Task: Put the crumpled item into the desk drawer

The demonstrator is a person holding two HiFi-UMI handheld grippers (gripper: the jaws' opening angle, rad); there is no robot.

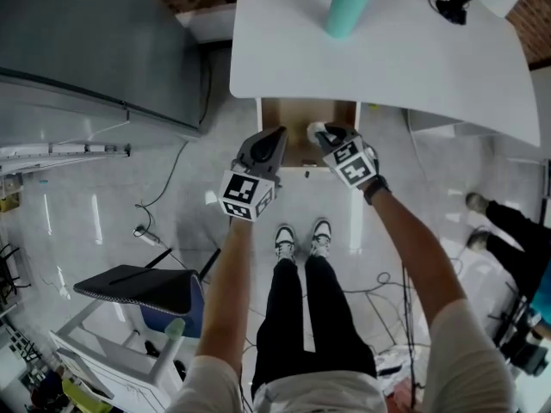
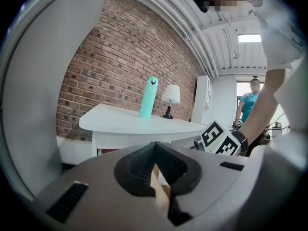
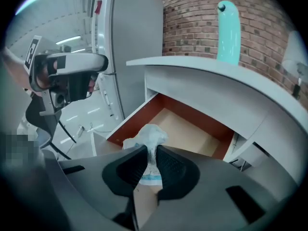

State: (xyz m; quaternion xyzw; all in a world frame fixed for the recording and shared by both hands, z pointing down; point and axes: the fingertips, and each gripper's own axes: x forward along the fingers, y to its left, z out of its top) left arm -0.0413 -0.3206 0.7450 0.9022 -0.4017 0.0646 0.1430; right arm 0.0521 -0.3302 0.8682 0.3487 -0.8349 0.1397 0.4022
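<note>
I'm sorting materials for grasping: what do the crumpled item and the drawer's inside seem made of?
Crumpled item: probably thin paper or tissue, matte white, finely creased. Drawer: apparently wood or laminated board, smooth tan floor, reddish-brown walls.

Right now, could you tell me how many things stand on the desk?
2: a teal bottle near the middle, a small lamp to its right. More may be hidden.

The open drawer [image 3: 190,129] is bare and reachable from above; the counter [image 3: 207,81] overhangs its rear part.
</note>
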